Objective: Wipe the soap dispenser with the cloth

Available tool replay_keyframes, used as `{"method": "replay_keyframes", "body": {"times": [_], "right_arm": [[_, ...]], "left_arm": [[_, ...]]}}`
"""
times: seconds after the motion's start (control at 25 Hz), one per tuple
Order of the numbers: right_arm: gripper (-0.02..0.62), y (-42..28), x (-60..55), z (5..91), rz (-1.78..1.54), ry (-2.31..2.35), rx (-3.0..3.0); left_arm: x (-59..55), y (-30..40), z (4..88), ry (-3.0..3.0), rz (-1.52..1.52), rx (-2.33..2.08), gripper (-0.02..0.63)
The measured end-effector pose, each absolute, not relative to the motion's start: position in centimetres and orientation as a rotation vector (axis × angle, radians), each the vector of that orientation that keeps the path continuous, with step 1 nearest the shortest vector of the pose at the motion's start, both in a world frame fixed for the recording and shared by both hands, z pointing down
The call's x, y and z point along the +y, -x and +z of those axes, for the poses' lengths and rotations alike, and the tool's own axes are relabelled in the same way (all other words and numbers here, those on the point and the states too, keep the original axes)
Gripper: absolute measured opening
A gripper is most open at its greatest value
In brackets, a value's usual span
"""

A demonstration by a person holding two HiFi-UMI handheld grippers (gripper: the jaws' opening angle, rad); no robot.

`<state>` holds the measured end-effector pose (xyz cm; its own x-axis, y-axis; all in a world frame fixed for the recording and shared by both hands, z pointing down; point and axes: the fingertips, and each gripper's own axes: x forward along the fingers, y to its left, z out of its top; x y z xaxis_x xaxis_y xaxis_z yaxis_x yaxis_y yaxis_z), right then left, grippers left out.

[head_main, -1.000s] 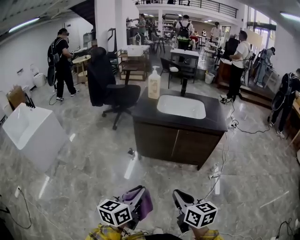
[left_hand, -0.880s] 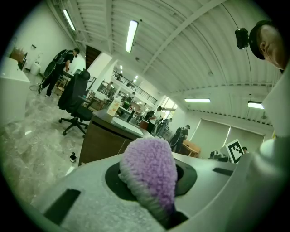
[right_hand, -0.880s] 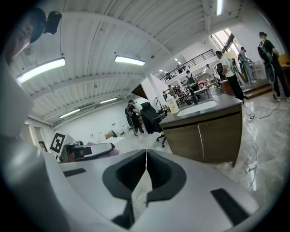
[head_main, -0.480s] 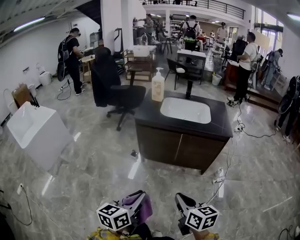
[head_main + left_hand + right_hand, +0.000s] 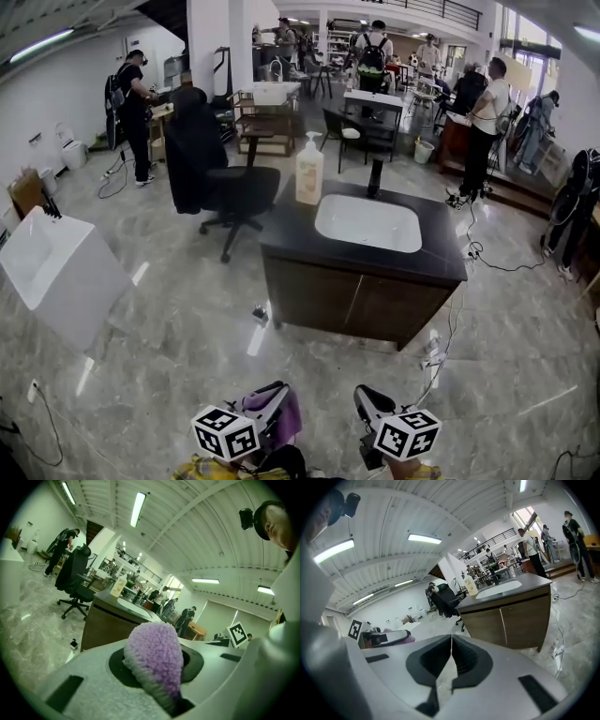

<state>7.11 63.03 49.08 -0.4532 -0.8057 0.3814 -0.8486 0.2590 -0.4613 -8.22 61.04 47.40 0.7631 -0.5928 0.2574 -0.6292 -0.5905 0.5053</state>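
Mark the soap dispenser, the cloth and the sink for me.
soap dispenser (image 5: 308,178): head view, on the bottle's body.
cloth (image 5: 154,653): left gripper view, on its fluffy purple middle.
sink (image 5: 367,223): head view, on the bare basin floor.

We're in a big open lab hall, not a home: a sink cabinet (image 5: 356,295) and a loose white basin (image 5: 56,272) stand free on the marble floor (image 5: 159,375). Cables (image 5: 504,269) trail across it, people with backpacks (image 5: 128,98) work at tables (image 5: 265,122), and a railed gallery (image 5: 441,9) runs above.

Open floor (image 5: 169,375) ahead, office chair (image 5: 220,183) beside vanity (image 5: 347,295)
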Motion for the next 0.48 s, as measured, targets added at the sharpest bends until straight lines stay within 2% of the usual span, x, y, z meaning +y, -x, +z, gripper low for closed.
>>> {"method": "replay_keyframes", "body": {"times": [0.48], "right_arm": [[0.008,-3.5,53.7,49.2,0.962,-1.626,-2.393]], "left_arm": [[51.4,11.7,47.9,-2.367,0.102,-0.869,0.058]]}}
